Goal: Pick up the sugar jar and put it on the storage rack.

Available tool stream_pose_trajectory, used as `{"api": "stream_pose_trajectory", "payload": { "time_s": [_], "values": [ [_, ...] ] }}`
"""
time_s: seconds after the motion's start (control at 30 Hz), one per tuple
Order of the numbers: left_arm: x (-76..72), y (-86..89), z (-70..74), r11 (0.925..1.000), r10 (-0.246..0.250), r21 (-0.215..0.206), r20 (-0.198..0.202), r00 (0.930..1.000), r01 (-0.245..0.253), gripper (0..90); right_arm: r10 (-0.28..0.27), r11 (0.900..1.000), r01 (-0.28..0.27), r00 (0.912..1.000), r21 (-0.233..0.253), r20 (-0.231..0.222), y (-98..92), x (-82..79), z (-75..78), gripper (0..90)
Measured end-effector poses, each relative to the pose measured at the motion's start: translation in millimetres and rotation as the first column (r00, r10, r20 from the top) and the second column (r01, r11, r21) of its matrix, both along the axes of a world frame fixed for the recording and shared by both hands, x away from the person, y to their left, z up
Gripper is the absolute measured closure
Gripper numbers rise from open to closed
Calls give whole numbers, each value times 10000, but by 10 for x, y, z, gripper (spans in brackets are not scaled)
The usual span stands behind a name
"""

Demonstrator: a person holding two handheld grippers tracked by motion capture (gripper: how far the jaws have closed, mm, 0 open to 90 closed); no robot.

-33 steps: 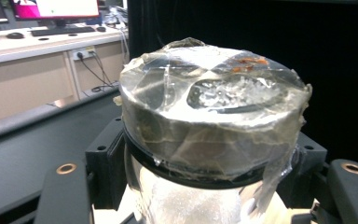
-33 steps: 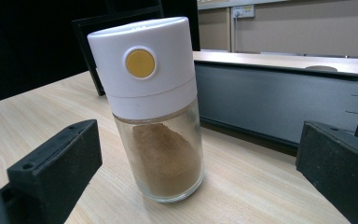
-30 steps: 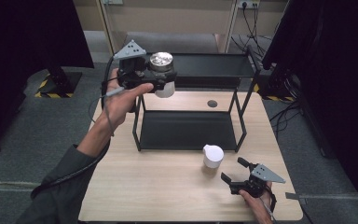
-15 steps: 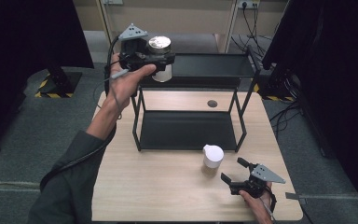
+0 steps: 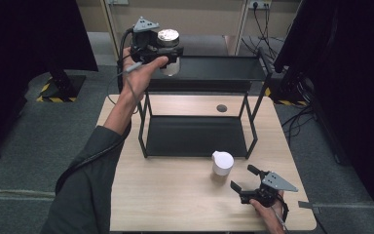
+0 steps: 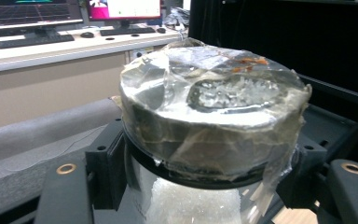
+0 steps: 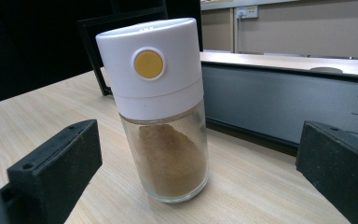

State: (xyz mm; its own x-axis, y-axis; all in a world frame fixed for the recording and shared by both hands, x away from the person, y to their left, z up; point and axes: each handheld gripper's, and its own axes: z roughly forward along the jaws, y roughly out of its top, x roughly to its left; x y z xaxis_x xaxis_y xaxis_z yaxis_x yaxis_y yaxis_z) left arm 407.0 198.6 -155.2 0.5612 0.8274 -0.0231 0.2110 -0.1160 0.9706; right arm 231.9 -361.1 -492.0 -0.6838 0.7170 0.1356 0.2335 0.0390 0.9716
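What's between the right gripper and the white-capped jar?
Nothing: in the high view, bare table separates the right gripper from the jar; the right gripper view shows its jaws open, apart from it.

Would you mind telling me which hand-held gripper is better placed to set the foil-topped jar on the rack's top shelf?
Left. The left hand-held gripper is shut on the foil-topped jar beside the top shelf; the right hand-held gripper rests open on the table.

Two jars: one foil-topped jar (image 5: 168, 41) and one white-capped spice jar (image 5: 222, 163). One black two-tier rack (image 5: 253, 73). One table (image 5: 165, 195). Two grippers: left (image 5: 168, 53), right (image 5: 240, 179).
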Motion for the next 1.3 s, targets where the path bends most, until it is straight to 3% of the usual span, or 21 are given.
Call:
{"api": "stream_pose_trajectory", "payload": {
  "time_s": [0.67, 1.03, 1.3],
  "values": [
    [166, -99, -143, 9956, 922, 150, 72, 9957, -923, 315, 54, 10000, -54, 10000, 11, 13, -3, 2, 2, 4],
    [198, -100, -211, 9939, 1070, 263, 88, 9942, -1072, 315, 72, 10000, -73, 10000, 12, 17, -1, 3, 1, 4],
    [209, -75, -254, 9946, 1029, 121, 142, 9946, -1031, 313, 67, 10000, -67, 10000, 7, 22, 1, 4, 1, 4]
  ]
}}
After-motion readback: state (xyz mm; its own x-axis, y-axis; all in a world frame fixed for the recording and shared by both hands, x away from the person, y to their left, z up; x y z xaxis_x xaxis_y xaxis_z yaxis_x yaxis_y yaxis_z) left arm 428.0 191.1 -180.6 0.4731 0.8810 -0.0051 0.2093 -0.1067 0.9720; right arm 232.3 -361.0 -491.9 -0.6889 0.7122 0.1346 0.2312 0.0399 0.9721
